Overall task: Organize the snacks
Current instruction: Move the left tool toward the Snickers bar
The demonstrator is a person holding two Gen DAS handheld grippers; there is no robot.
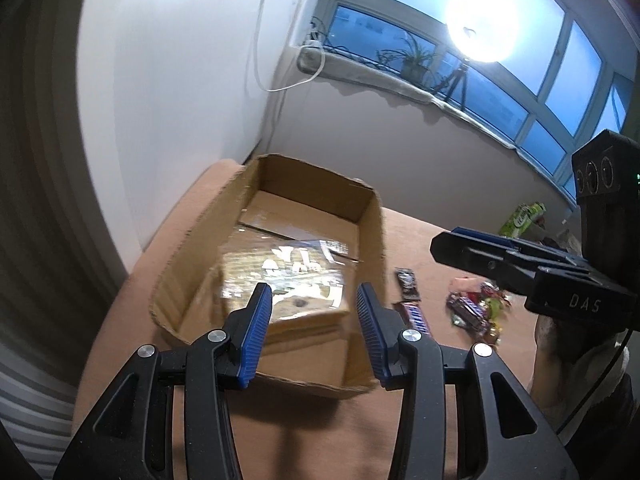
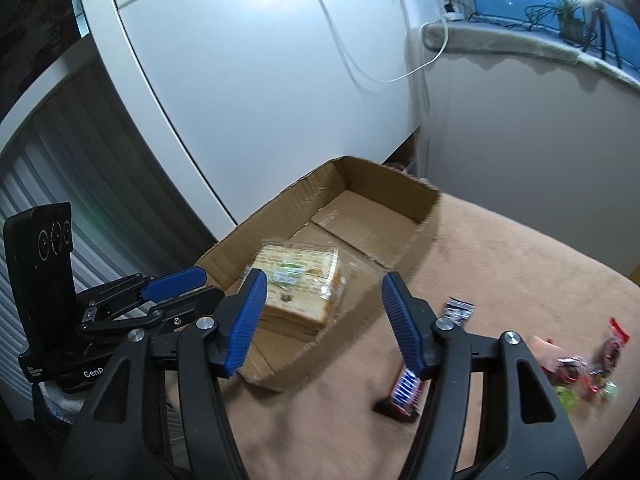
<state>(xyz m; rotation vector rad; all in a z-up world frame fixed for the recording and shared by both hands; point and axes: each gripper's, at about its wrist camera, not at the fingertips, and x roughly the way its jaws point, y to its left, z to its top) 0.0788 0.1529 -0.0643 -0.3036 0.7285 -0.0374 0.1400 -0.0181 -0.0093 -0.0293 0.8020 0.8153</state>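
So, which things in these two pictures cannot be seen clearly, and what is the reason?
- Print on the wrapped bread pack, left wrist view: glare and blur.
- Near wall of the cardboard box, both views: behind the open, empty left gripper and right gripper.
- Loose snack pile, right wrist view: blurred, small; kinds unreadable.
- Candy bar, right wrist view: partly behind a finger.
- Green bag, left wrist view: small, cut off by the right gripper.

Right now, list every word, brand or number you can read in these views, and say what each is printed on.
"DAS": on the right claw's black body.
"GenP", cut off: on the left claw's black body.
Small print beside it: too small to read.
Bread pack label: blurred.
Snack wrappers: blurred.
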